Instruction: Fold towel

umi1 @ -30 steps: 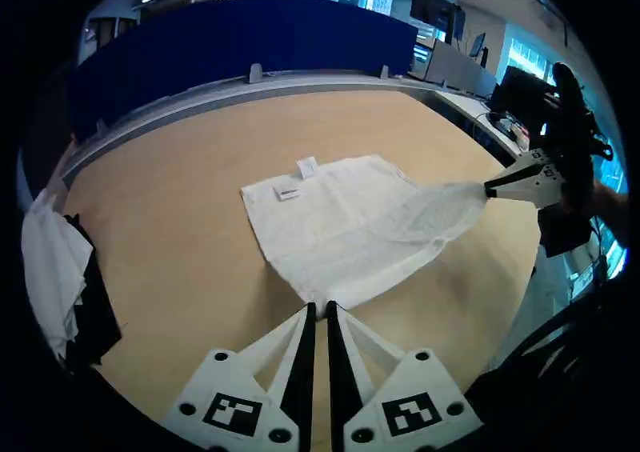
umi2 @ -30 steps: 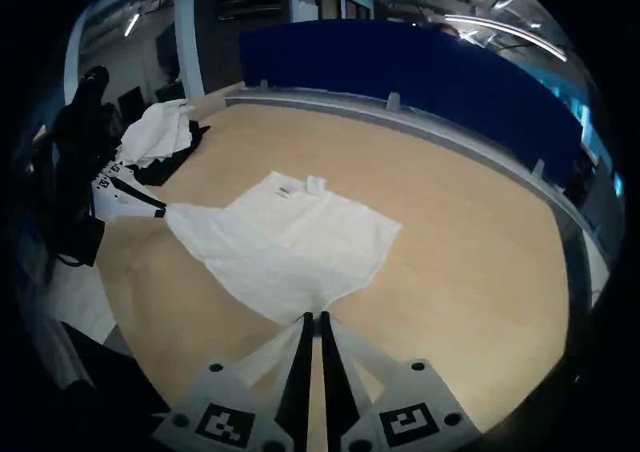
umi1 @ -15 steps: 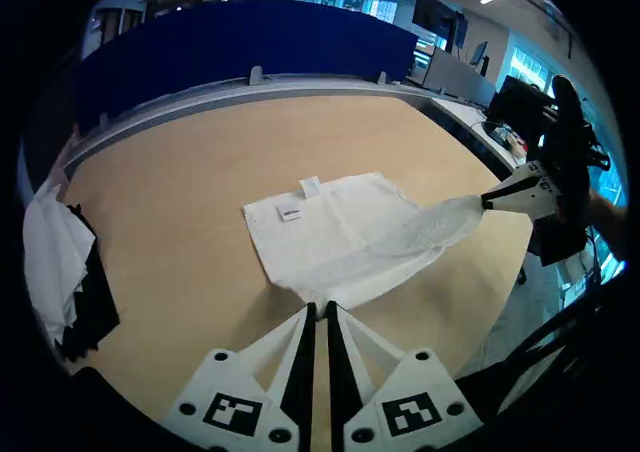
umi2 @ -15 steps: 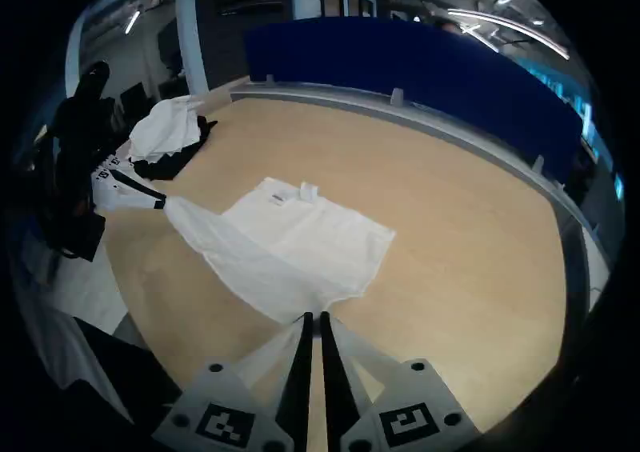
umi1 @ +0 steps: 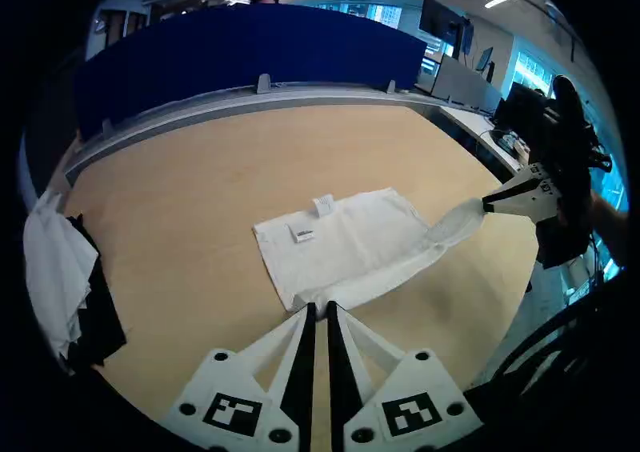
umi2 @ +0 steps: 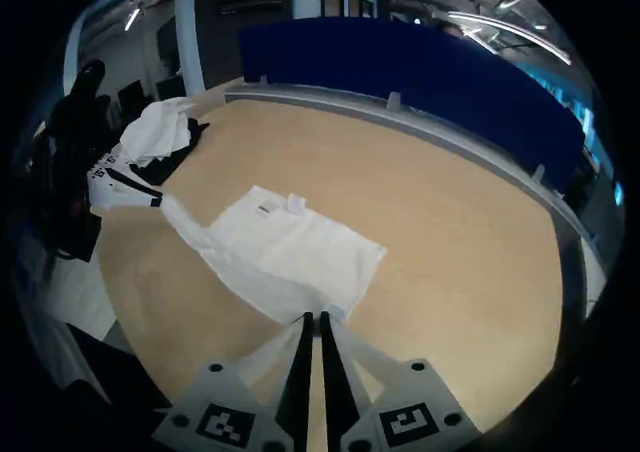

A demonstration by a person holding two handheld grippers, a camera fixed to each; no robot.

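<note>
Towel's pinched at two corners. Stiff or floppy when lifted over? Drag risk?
Likely floppy: the towel sags into a narrow strip between the left gripper and right gripper. Probably light, since two corner pinches hold that edge up. The flat part may slide on the smooth wooden table; nothing visibly anchors it.

Your left hand-held gripper [umi1: 320, 312] has two white tapering fingers [umi1: 276, 348] with black inner faces. Each broad white base carries a square black-and-white marker [umi1: 231, 414] and dark round screw holes [umi1: 187, 409]. Your right hand-held gripper [umi2: 312, 318] matches it, and its body [umi1: 570, 132] is black.
</note>
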